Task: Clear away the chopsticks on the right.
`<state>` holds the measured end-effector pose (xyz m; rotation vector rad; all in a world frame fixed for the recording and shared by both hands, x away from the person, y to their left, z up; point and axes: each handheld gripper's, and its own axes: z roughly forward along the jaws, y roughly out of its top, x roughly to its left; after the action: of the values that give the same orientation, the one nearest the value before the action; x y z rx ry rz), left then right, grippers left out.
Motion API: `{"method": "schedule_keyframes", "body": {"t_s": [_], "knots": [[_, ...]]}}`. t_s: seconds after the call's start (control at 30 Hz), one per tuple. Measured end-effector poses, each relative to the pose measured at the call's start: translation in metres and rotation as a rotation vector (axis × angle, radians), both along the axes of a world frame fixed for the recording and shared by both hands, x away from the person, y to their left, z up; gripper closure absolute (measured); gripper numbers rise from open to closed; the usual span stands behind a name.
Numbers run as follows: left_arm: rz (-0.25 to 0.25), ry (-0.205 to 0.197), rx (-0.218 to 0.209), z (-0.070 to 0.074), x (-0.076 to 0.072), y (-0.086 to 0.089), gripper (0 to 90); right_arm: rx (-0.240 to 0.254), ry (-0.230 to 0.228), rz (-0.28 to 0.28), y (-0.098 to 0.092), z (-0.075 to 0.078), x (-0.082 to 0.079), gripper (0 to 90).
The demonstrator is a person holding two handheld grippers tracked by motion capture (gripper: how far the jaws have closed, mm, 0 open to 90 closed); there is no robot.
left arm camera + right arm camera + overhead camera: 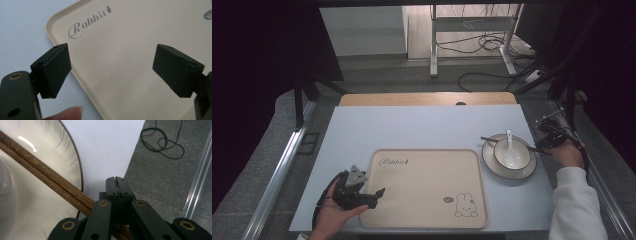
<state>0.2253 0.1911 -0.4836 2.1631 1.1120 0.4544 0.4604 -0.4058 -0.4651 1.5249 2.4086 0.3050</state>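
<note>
Beside the right edge of the beige rectangular tray (422,185), a pair of brown wooden chopsticks (507,143) lies across the white bowl (512,156) on its dark-rimmed plate (492,165). The right gripper (546,145), jaws pressed together, sits over their near ends at the plate's rim. The left gripper (373,195) hovers wide open over the tray's near-left edge; the tray's surface lies bare.

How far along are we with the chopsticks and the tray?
Early stage. The tray is bare; plate, bowl and spoon sit beside it. In hand: the right gripper, jaws shut, at the chopsticks end. The left gripper waits open over the tray. Left: any moving.
</note>
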Motion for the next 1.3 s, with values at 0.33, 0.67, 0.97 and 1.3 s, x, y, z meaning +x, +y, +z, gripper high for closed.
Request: {"method": "schedule_keyframes", "body": {"t_s": [0.33, 0.67, 0.97, 1.3], "knots": [[-0.005, -0.003, -0.001, 0.001, -0.001, 0.000, 15.1, 0.004, 0.040, -0.003, -0.001, -0.003, -0.010, 89.3], [-0.004, -0.003, 0.000, 0.001, -0.001, 0.000, 15.1, 0.003, 0.015, -0.004, -0.003, 0.000, -0.017, 89.3], [-0.003, -0.010, -0.007, 0.002, -0.002, 0.000, 15.1, 0.055, -0.041, 0.018, -0.002, 0.026, -0.035, 89.3], [-0.007, -0.008, -0.001, 0.002, 0.000, 0.000, 15.1, 0.071, -0.022, 0.047, -0.001, 0.022, -0.039, 89.3]]}}
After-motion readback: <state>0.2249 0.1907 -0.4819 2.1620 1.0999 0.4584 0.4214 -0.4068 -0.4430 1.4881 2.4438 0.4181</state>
